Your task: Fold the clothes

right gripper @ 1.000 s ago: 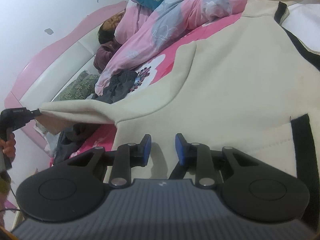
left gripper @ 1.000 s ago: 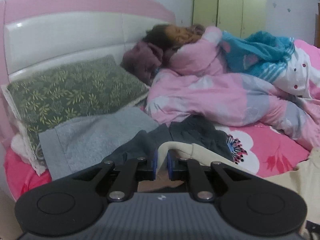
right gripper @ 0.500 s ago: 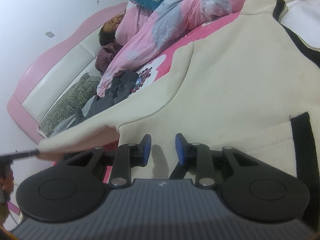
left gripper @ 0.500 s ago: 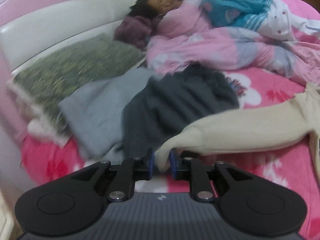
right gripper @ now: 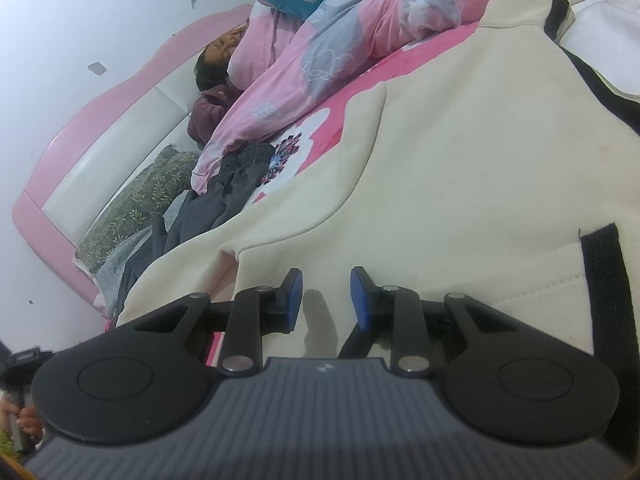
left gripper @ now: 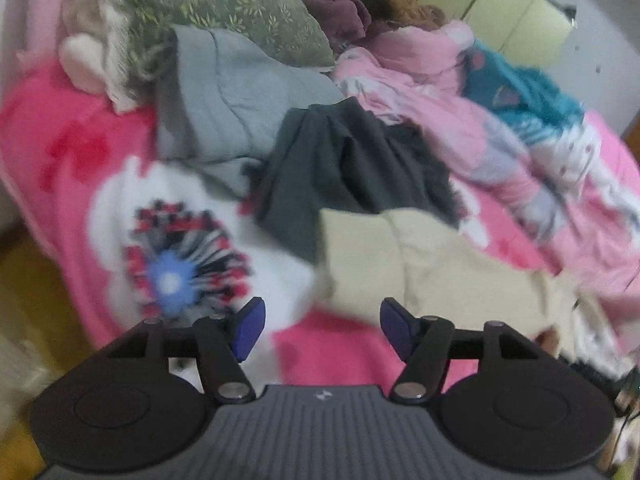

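A cream sweatshirt (right gripper: 460, 160) with black trim lies spread on the pink flowered bedcover (left gripper: 60, 140). Its sleeve (left gripper: 420, 256) lies flat on the bed, the cuff end just ahead of my left gripper (left gripper: 322, 320). That gripper's jaws are opening, and nothing is between the blue pads (left gripper: 250, 320). My right gripper (right gripper: 325, 292) hovers low over the sweatshirt's body near the armpit. Its jaws stand a small gap apart, and no cloth is between them. In the right wrist view the sleeve (right gripper: 240, 240) runs off to the left.
A dark grey garment (left gripper: 348, 168) and a light grey one (left gripper: 232, 92) lie beyond the sleeve, by a green leafy pillow (left gripper: 224, 8). A person (left gripper: 392, 0) lies under a pink quilt (left gripper: 480, 128). The bed's edge and floor (left gripper: 24, 272) are at left.
My left gripper came down toward the bed with the sleeve cuff pinched, then opened and let it go. The sleeve now rests on the bedcover. The right gripper has not moved.
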`<state>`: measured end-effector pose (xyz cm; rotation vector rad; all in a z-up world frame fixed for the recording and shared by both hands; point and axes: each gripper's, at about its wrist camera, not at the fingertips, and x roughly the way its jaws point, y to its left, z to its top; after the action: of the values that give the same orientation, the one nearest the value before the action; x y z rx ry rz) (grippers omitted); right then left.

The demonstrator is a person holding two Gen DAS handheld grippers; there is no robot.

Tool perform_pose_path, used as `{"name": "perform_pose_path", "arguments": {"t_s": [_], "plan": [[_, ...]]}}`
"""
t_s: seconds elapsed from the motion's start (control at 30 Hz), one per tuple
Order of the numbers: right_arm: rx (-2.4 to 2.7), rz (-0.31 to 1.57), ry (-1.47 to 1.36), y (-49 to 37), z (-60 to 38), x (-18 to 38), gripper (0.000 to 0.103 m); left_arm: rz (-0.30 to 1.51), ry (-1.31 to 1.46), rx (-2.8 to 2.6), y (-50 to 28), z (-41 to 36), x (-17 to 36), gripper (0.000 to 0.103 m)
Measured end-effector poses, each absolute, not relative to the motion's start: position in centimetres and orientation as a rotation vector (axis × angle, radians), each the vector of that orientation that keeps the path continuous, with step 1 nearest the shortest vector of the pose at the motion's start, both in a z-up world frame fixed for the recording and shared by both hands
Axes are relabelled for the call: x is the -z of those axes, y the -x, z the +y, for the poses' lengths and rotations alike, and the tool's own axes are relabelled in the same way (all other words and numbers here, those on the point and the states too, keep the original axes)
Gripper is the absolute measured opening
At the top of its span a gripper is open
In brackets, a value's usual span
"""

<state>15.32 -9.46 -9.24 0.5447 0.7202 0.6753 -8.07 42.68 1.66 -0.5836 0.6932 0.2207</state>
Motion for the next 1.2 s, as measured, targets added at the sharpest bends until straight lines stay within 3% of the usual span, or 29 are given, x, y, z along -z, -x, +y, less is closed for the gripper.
{"name": "perform_pose_path", "arguments": {"t_s": [0.27, 0.37, 0.57, 0.63, 0.7, 0.8, 0.97, 1.07, 1.2], "plan": [[-0.670, 0.718, -0.545, -15.3, -9.4, 9.3, 0.025, 0.799, 0.480, -0.230, -1.3, 43.1, 2.2, 0.066], [-0.670, 0.718, -0.546, -15.2, -9.5, 9.4, 0.025, 0.822, 0.399, -0.223, -2.2, 41.9, 2.6, 0.072], [-0.674, 0.718, -0.567, -15.3, -9.7, 9.6, 0.025, 0.816, 0.334, -0.205, -0.7, 40.3, 2.7, 0.064], [-0.676, 0.719, -0.575, -15.3, -9.8, 9.6, 0.025, 0.807, 0.321, -0.223, -0.4, 39.8, 2.7, 0.053], [-0.675, 0.718, -0.576, -15.3, -9.8, 9.6, 0.025, 0.789, 0.297, -0.261, 0.0, 39.2, 2.5, 0.029], [-0.673, 0.718, -0.575, -15.3, -9.7, 9.6, 0.025, 0.737, 0.222, -0.340, 0.2, 38.0, 2.1, 0.005], [-0.673, 0.718, -0.576, -15.3, -9.8, 9.6, 0.025, 0.673, 0.143, -0.394, 2.0, 36.9, 1.5, 0.000], [-0.674, 0.717, -0.578, -15.3, -9.8, 9.6, 0.025, 0.668, 0.125, -0.388, 3.2, 36.5, 0.9, 0.004], [-0.674, 0.717, -0.582, -15.4, -9.8, 9.7, 0.025, 0.689, 0.244, -0.325, 4.1, 37.4, 0.9, 0.034]]}}
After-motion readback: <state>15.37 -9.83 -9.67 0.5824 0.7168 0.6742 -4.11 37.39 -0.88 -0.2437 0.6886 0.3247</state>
